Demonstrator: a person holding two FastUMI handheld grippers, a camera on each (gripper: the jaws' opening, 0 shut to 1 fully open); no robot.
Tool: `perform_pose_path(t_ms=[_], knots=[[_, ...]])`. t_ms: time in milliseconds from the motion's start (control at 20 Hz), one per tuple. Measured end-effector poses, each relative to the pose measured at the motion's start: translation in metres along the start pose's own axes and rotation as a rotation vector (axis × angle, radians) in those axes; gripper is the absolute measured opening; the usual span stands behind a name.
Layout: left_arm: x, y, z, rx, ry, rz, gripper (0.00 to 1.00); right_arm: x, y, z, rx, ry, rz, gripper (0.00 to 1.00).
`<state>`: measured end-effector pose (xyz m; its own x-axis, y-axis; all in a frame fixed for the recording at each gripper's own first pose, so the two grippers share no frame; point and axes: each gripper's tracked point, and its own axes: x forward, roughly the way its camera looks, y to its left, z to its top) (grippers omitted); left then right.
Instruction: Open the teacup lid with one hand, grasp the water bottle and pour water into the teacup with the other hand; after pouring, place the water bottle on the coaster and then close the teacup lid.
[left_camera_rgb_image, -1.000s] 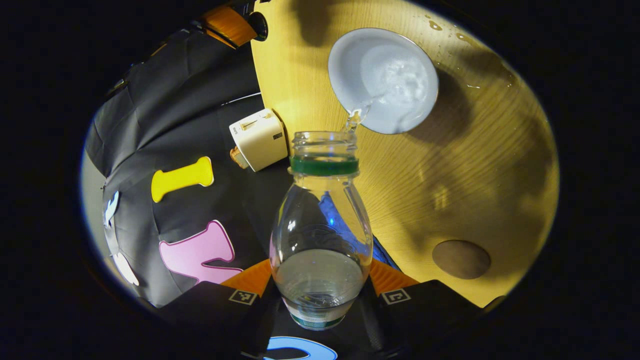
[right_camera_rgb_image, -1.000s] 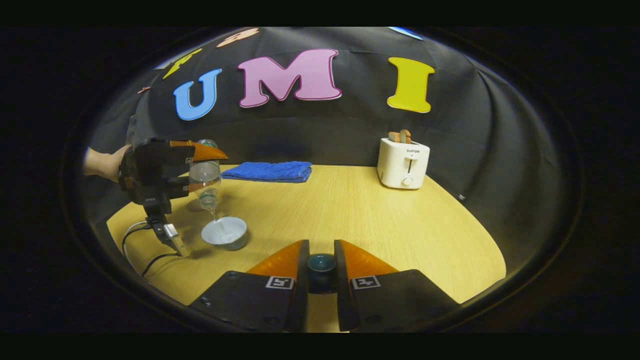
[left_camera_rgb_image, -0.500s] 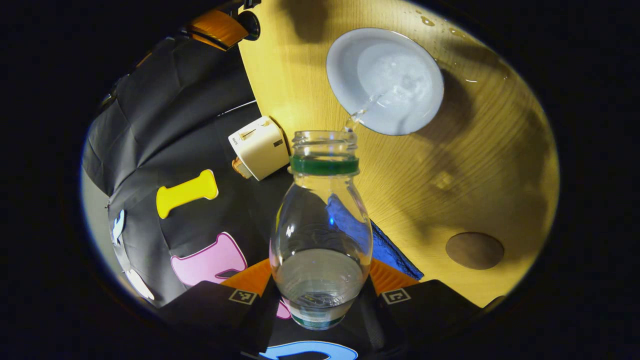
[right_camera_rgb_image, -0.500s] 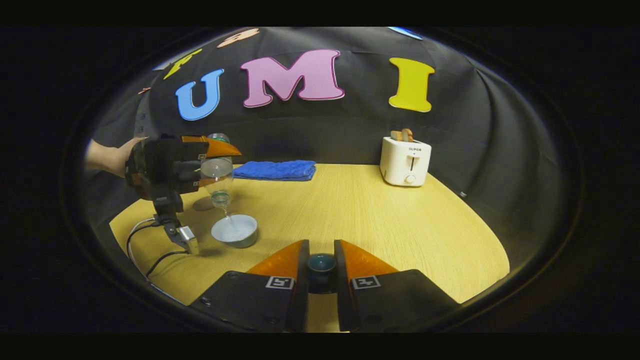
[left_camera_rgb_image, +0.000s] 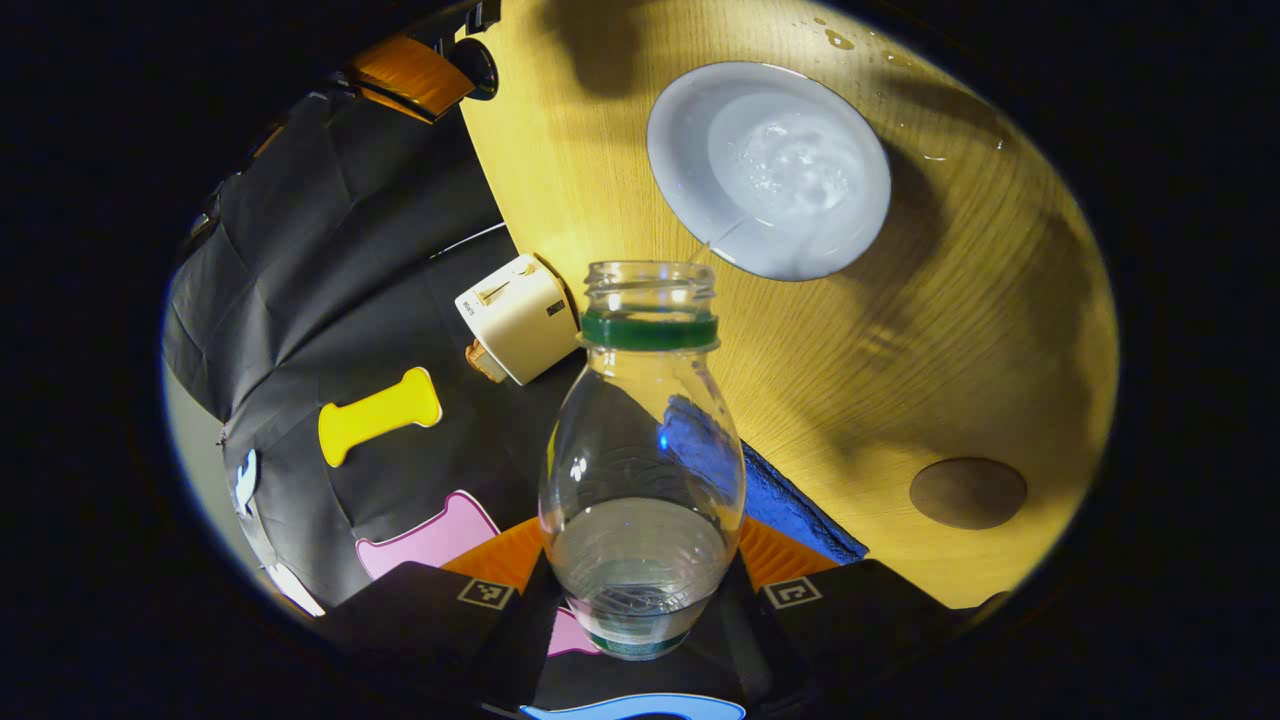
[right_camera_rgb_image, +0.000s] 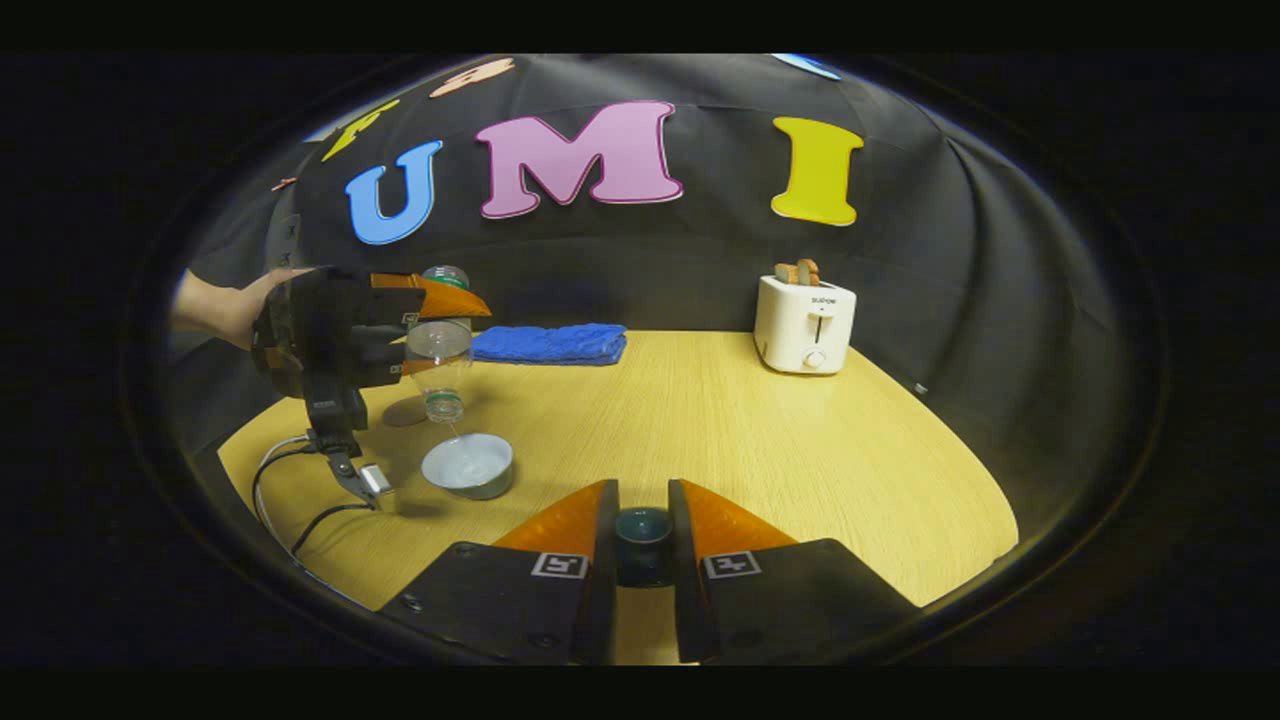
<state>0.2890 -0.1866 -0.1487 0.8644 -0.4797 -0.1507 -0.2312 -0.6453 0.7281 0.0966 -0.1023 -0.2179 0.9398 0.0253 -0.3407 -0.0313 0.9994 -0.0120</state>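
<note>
Pouring water, the left tongs (left_camera_rgb_image: 640, 600) are pinching the bottle (left_camera_rgb_image: 642, 460) above the cup (left_camera_rgb_image: 768, 168). The right tongs (right_camera_rgb_image: 641, 545) are pinching the lid (right_camera_rgb_image: 642, 527). Coaster (left_camera_rgb_image: 967, 493) and closing are waiting.

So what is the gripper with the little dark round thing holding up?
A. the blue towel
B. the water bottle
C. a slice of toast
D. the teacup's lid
D. In the right gripper view, the right gripper has both fingers pressed on the small dark teal lid, held off the uncovered teacup, while the water bottle is in the left gripper.
</note>
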Motion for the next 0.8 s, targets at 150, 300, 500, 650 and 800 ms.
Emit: perform_pose_path(t_ms=[150, 300, 500, 650, 800], knots=[[0.000, 0.002, 0.002, 0.023, -0.012, -0.003, 0.75, 0.001, 0.001, 0.004, 0.004, -0.005, 0.001, 0.27], [0.003, 0.006, 0.005, 0.051, -0.034, 0.000, 0.75, 0.001, 0.002, 0.002, -0.004, -0.001, 0.004, 0.23], [0.003, -0.002, 0.000, 0.058, -0.025, -0.016, 0.75, -0.001, 0.005, 0.002, -0.007, -0.002, 0.007, 0.31], [0.003, -0.002, 0.000, 0.048, -0.023, -0.018, 0.75, 0.000, 0.007, 0.002, -0.011, -0.001, 0.012, 0.23], [0.003, -0.004, -0.001, 0.024, -0.014, -0.030, 0.75, -0.001, 0.009, 0.006, -0.009, -0.008, 0.015, 0.23]])
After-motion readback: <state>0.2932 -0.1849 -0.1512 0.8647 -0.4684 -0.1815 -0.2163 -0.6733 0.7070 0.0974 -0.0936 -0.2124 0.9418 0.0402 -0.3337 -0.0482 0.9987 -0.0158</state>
